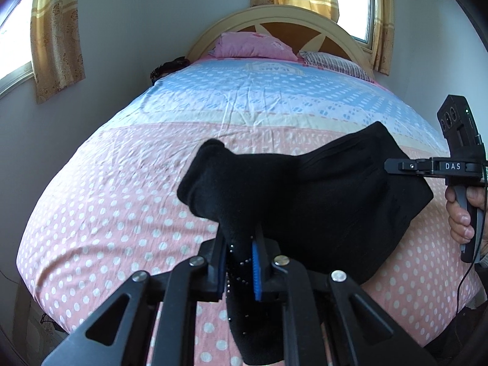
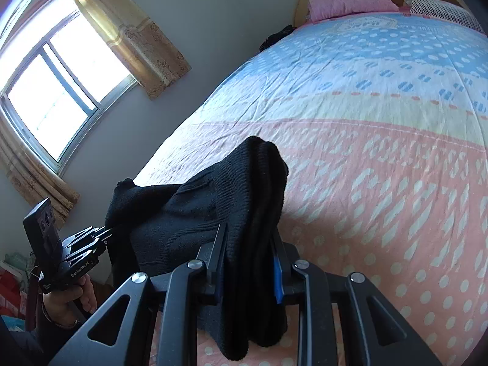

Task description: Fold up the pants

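Left wrist view: my left gripper (image 1: 239,251) clamped narrow on black pants (image 1: 320,195), lifted over the bed (image 1: 122,189); right gripper (image 1: 393,164) at their far edge.

Right wrist view: my right gripper (image 2: 248,254) pinching a thick bunch of pants (image 2: 213,201); hand (image 2: 65,300) holds the other gripper.

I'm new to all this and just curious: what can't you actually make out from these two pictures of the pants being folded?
- Pants: both views show one black bunch; legs, waist and fold lines are lost in it.
- Left gripper: the cloth between its fingers covers the tips.
- Right gripper: same, in the right view.
- Bed: its near edge is behind the grippers and pants.
- Dark thing beside the mattress: too small to name.
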A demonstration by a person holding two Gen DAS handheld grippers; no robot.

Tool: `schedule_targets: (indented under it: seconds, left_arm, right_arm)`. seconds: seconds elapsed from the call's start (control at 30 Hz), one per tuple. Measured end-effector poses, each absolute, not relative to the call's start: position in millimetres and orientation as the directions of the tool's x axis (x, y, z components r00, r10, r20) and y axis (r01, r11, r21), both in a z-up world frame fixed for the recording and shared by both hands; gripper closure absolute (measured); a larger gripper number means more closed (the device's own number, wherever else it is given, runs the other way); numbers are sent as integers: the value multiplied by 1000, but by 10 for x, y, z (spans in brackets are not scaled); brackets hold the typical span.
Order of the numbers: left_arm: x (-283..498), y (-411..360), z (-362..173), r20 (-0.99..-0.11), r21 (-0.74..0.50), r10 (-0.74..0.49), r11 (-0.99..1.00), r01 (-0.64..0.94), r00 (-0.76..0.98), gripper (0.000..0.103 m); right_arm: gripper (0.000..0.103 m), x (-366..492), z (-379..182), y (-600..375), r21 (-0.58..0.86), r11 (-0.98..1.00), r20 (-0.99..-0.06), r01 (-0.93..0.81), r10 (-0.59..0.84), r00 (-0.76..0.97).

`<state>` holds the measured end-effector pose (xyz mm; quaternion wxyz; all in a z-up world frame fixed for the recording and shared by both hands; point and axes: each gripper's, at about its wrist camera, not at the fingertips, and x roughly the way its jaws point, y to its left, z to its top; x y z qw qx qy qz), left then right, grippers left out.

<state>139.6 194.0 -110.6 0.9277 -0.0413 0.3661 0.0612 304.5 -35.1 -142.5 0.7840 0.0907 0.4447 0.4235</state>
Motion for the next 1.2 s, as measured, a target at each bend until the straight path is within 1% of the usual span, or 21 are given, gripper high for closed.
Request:
schedule_targets:
  seconds: [0.33,0.4,0.43,0.47,0.57,0.6,0.63,0.67,0.7,0.8,0.87,1.0,1.07,1.13,1.2]
  left_arm:
    - [1351,2038,-1252,-707,-31,86,988,-152,702,88]
    - [1366,2050,-1287,-710,-29,91,987,-158,698,83]
    - [1376,2054,-1311,-714,-16,103,987,-162,693,76]
    - [1379,2054,-1340,-718,-1,118,985,-171,686,72]
    - [1355,2065,-1407,-717,11,138,982,-186,683,53]
    - [1350,2066,-1426,-718,17,143,982,-189,681,52]
    - [1344,2078,-1441,-717,19,146,982,-190,681,49]
    - [1338,2090,-1449,-716,22,153,980,-197,681,41]
    - [1334,2108,-1459,-717,25,164,977,-210,677,37]
    - [1317,2178,-1469,-723,7,159,975,-224,672,26]
    - [1279,2222,-1486,-724,11,172,971,-239,668,13]
    - [1199,2322,-1542,-728,-67,127,965,-254,674,11]
    - [1153,2338,-1526,-732,-90,121,959,-271,670,11]
    - [1099,2307,-1467,-739,-73,133,959,-274,661,11]
    - [1025,2249,-1383,-732,-35,160,962,-271,662,11]
  right_arm:
    - [78,3103,-1569,-360,530,640,-639,-556,733,235]
    - [75,3143,-1623,-365,529,653,-652,-542,721,234]
    - [72,3163,-1647,-378,525,665,-658,-531,713,242]
    - [70,3185,-1681,-401,528,673,-662,-518,708,246]
    - [61,3220,-1757,-443,536,684,-667,-495,702,247]
    - [55,3226,-1772,-462,534,691,-670,-487,697,256]
    - [52,3232,-1782,-475,536,695,-670,-479,696,259]
    - [51,3238,-1792,-501,548,694,-666,-467,700,257]
    - [51,3238,-1791,-522,554,693,-663,-460,702,259]
    - [42,3230,-1774,-576,533,718,-669,-449,682,296]
    - [41,3230,-1795,-585,540,719,-668,-438,682,298]
    - [41,3146,-1734,-565,496,754,-688,-431,644,335]
    - [41,3054,-1623,-630,452,794,-692,-408,600,401]
    - [41,2913,-1475,-729,414,821,-676,-394,567,470]
    - [41,2738,-1305,-846,408,830,-648,-380,557,519]
